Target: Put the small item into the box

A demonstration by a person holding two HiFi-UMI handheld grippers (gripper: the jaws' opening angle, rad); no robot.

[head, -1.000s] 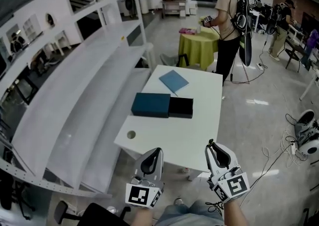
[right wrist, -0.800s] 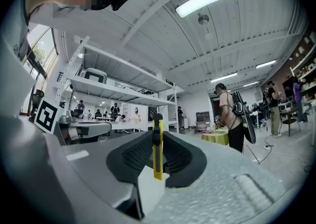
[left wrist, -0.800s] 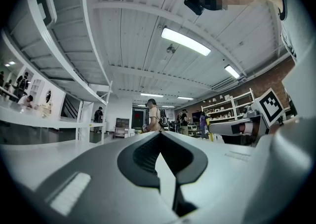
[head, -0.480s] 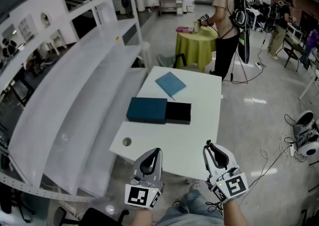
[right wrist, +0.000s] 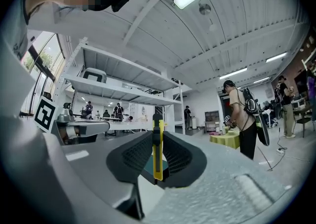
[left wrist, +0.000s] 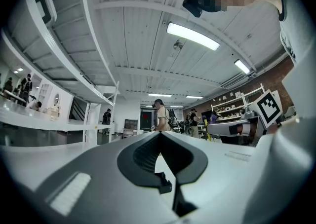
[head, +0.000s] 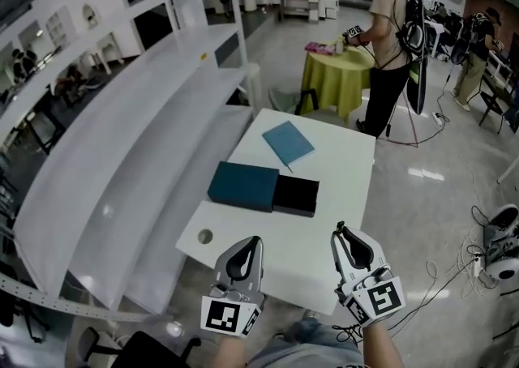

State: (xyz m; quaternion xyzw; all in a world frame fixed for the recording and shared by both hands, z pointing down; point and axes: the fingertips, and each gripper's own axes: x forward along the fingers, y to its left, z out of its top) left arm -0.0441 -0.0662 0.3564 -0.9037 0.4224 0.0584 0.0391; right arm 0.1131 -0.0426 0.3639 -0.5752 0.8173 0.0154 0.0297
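Observation:
A white table [head: 340,204] carries an open black box [head: 296,194] with its teal lid [head: 243,186] lying just left of it. My right gripper [head: 340,237] hovers over the table's near edge, shut on a thin yellow and black utility knife [right wrist: 157,150] that stands upright between the jaws. My left gripper [head: 255,243] is level with it on the left, with its jaws closed together and nothing between them [left wrist: 159,139]. Both grippers are well short of the box.
A blue notebook [head: 288,143] lies at the table's far end. A round hole [head: 204,237] sits at the table's near left corner. White shelving [head: 138,156] runs along the left. A person [head: 389,50] stands at a green-clothed table [head: 336,74] beyond.
The view has shifted, so the table and box now sit a little further right and lower. Both grippers keep their pose and grip.

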